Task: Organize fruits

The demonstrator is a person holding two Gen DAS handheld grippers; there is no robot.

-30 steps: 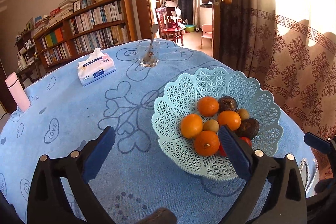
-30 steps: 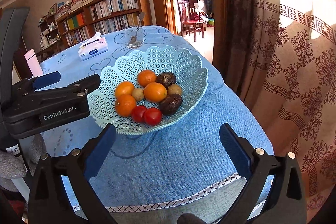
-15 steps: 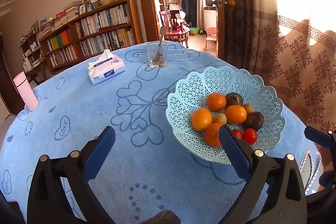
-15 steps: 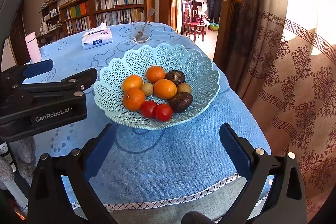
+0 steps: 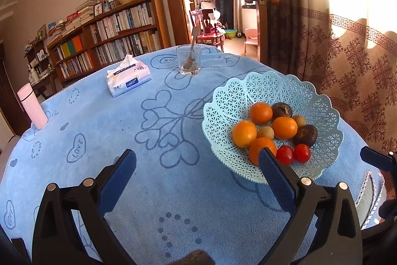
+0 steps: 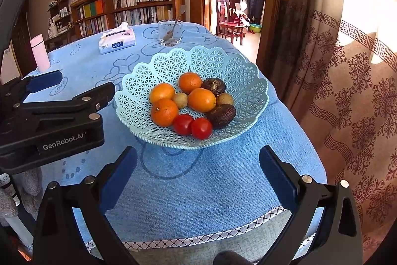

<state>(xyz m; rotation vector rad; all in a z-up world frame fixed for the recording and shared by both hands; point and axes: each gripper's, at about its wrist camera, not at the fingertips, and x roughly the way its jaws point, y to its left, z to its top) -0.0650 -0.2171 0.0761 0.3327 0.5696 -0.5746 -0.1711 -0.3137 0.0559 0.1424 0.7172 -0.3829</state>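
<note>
A pink flask (image 5: 32,110) is standing at the far left edge of the tabletop (image 5: 129,135), with a tissue pack (image 5: 128,80) lying further right and a glass (image 5: 189,60) holding a spoon sitting beyond it toward the far side. The left hand-held gripper (image 5: 197,179) is hovering wide and empty over the bare blue cloth, its right finger overlapping the near rim of the basket (image 5: 238,101) in its own view. Open cloth is stretching between the flask, the tissue pack and the basket. In the right wrist view the left hand-held gripper's body is sitting just left of the basket, near its rim. The basket is resting on the right part of the tabletop, holding the fruits: four oranges (image 6: 202,99), two tomatoes (image 6: 201,128), two small tan fruits and two dark brown ones, all bunched together in its middle. The right hand-held gripper (image 6: 198,179) is hanging wide and empty on the near side of the basket, above the cloth's patterned hem (image 6: 223,231). Right of the basket the tabletop is ending close by, and a curtain (image 6: 352,101) is hanging just past that edge. Behind the glass, a doorway is opening onto another room.
</note>
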